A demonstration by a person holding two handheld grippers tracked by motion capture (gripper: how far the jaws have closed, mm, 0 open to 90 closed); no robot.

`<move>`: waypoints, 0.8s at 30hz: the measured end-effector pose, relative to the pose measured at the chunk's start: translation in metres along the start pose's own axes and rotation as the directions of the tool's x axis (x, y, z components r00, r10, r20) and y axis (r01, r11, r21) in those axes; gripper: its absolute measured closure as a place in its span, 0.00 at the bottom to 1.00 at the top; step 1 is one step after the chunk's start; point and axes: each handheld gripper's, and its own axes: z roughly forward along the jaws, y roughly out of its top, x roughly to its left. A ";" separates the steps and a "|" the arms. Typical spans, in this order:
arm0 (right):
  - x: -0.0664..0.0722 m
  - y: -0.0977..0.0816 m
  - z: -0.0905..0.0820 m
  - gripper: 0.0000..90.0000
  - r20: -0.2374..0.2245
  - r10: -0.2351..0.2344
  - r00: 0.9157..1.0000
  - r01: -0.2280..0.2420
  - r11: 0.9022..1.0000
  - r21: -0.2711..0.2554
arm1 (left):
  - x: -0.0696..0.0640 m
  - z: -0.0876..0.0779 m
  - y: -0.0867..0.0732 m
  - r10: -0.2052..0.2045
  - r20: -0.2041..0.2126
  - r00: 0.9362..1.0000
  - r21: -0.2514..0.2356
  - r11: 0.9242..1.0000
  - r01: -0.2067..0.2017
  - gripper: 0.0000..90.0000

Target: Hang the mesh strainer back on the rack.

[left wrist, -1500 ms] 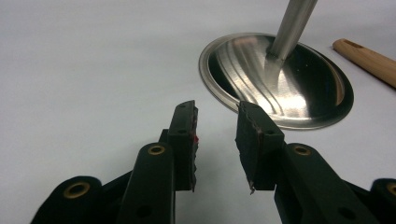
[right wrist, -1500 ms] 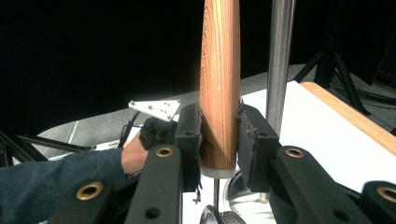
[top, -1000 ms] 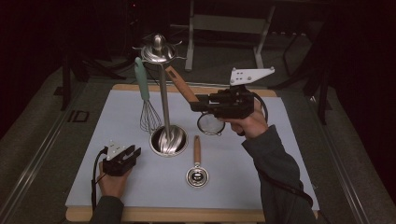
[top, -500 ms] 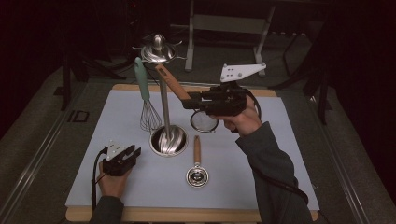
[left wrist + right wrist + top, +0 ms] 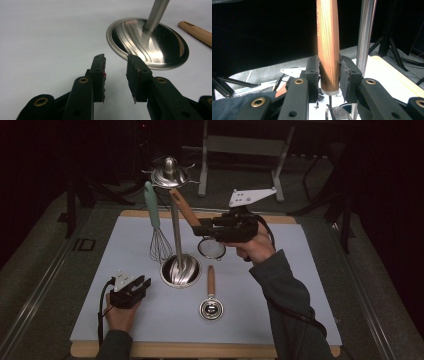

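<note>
Wooden-handled strainer (image 5: 184, 209), held aloft and slanted, with its handle end up under the crown (image 5: 170, 172) of the steel hanging stand (image 5: 175, 237) and its mesh bowl hanging low beside the pole. Whether the handle end has caught a hook I cannot tell from the high view. My right gripper (image 5: 198, 226) pinches the handle near its lower end. In the right gripper view the pads lie against the wood (image 5: 328, 50) on both sides, and the jaws have just been opening a little with the handle between them.

I judge the step in hand to be hanging the strainer on the stand. To do it well I would keep enough pinch that the handle cannot slide, bring its top end onto a free hook, and let go only once the hook bears the weight. The bowl should stay off the pole so that the stand does not rock.

A teal-handled whisk (image 5: 156, 235) hangs on the far side of the pole. A second wooden-handled utensil (image 5: 211, 296) lies on the pale mat (image 5: 310, 285), just beside the stand's base (image 5: 150, 45). My left gripper (image 5: 142, 284) rests on the mat near that base, jaws spread and holding nothing (image 5: 116, 72).
</note>
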 end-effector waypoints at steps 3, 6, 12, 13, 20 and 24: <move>-0.001 -0.001 0.000 0.76 0.016 0.001 1.000 -0.002 1.000 0.012 | 0.000 0.000 0.000 0.001 0.000 1.000 0.001 1.000 -0.001 0.76; -0.001 -0.003 -0.001 0.75 0.022 0.007 1.000 -0.008 1.000 0.018 | 0.000 0.000 0.000 0.000 -0.001 1.000 0.001 1.000 0.000 0.76; -0.002 -0.006 -0.006 0.75 0.044 0.001 0.999 -0.002 1.000 0.029 | 0.000 0.000 0.000 -0.002 -0.001 1.000 -0.001 1.000 0.002 0.76; -0.002 -0.007 -0.007 0.75 0.054 0.002 0.999 -0.004 0.999 0.038 | 0.000 0.000 0.000 -0.002 -0.001 1.000 -0.001 1.000 0.002 0.76; -0.004 -0.014 -0.012 0.75 0.121 -0.020 0.992 0.006 0.994 0.113 | 0.000 0.000 0.000 -0.002 -0.002 1.000 -0.001 1.000 0.002 0.76; -0.006 -0.019 -0.013 0.75 0.151 -0.029 0.988 0.006 0.989 0.151 | 0.000 -0.001 0.000 -0.006 -0.001 1.000 -0.005 1.000 0.006 0.76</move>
